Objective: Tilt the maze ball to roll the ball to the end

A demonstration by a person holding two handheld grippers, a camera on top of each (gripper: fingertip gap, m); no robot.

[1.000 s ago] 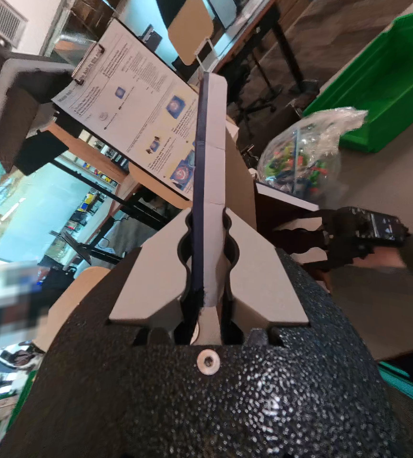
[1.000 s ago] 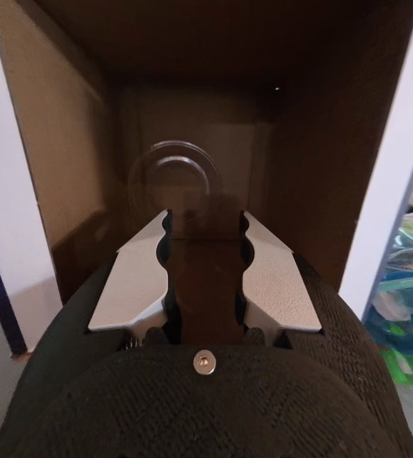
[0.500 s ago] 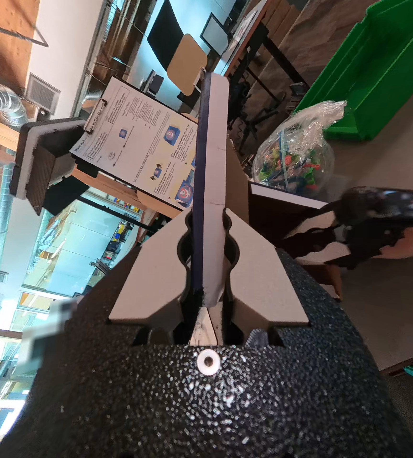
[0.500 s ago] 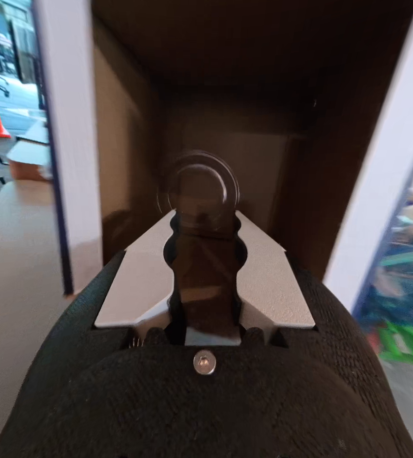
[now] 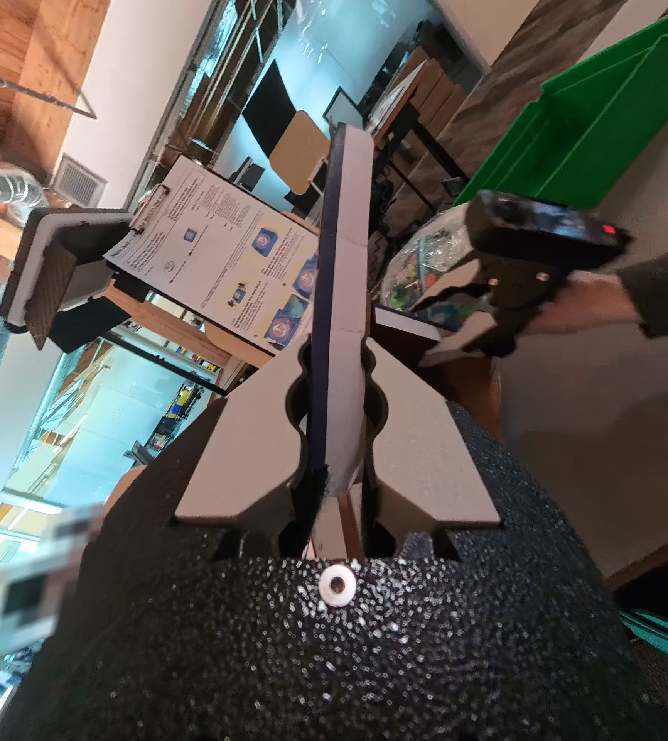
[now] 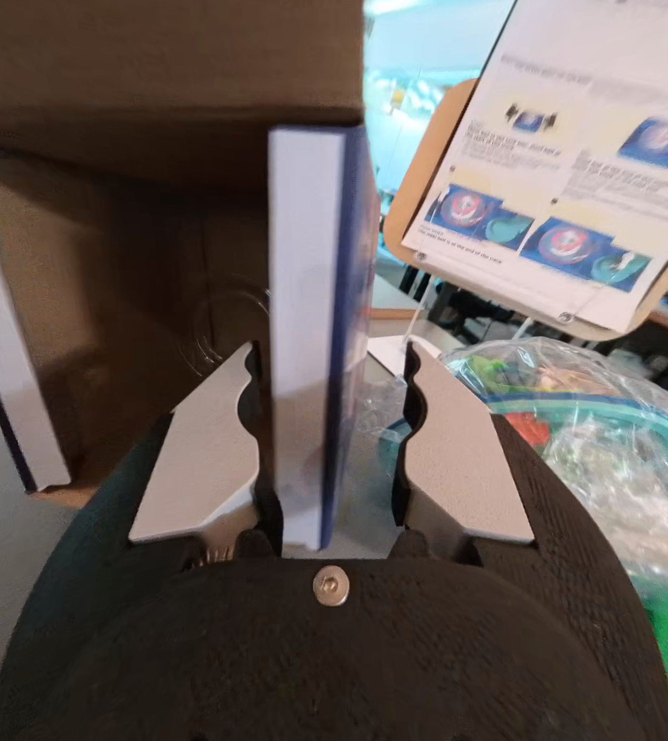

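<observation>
Left claw (image 5: 334, 357): closed on a cardboard box flap (image 5: 350, 256), both pads pressing on it; the flap is white on one face with a dark blue edge and stands up between the fingers.
Right claw (image 6: 332, 361): wide open, holding nothing; the box's other flap (image 6: 304, 280), white with a blue outer side, stands between the fingers close to the left one, with a clear gap to the right finger.
Box (image 6: 124, 200): brown cardboard inside, lying on its side on the grey table (image 5: 605, 441) with its opening toward the right claw; a clear round plastic piece (image 6: 224, 320) shows faintly deep inside.
Maze ball (image 6: 565, 409): a clear globe with green, teal, red and blue tracks inside, wrapped in crinkled clear plastic, sitting on the table just beside the box, outside it and to the right of the right claw.
Instruction sheet (image 6: 565, 160): clipped to a tan board on a stand behind the ball.
Green bin (image 5: 605, 100): farther back on the table.
</observation>
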